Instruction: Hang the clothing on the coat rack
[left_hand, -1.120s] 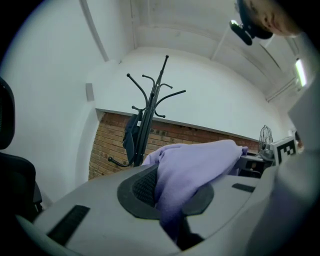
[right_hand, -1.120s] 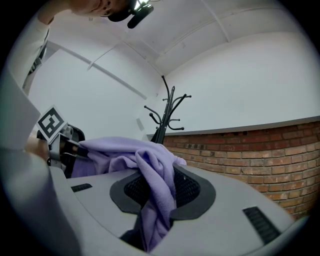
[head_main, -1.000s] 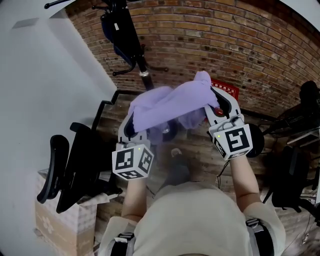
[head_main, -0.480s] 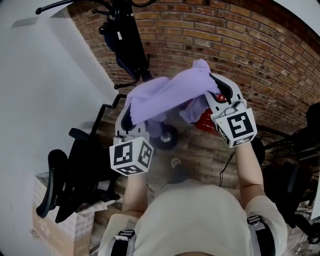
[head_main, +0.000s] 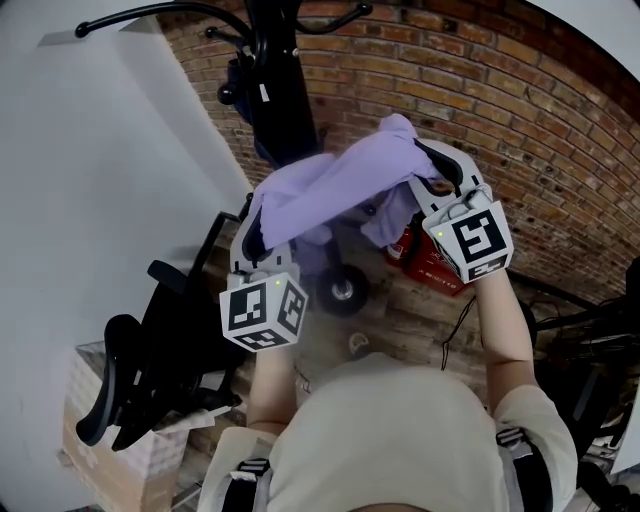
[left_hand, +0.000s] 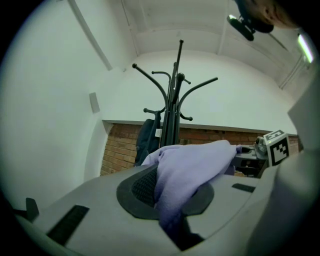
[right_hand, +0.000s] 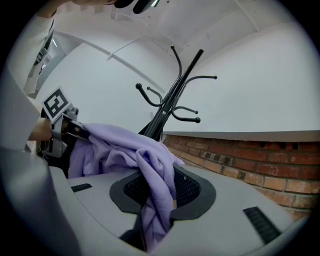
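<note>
A lilac garment (head_main: 335, 190) stretches between my two grippers, held up in front of a black coat rack (head_main: 275, 90). My left gripper (head_main: 255, 240) is shut on the garment's left end (left_hand: 180, 182). My right gripper (head_main: 432, 180) is shut on a bunched fold at the right end (right_hand: 155, 200). Curved hooks branch out at the top of the rack's pole (left_hand: 172, 107), which rises just beyond the cloth, also seen from the right gripper (right_hand: 175, 92). A dark blue garment (left_hand: 146, 142) hangs low on the rack.
A brick wall (head_main: 520, 90) runs behind the rack, and a white wall (head_main: 90, 200) stands at the left. A black office chair (head_main: 150, 350) and a cardboard box (head_main: 100, 450) sit at lower left. A red object (head_main: 430, 265) and a small wheel (head_main: 342, 292) lie on the floor below.
Both grippers have risen with the lilac garment and come closer to the coat rack, whose pole and hooks now show larger in the head view.
</note>
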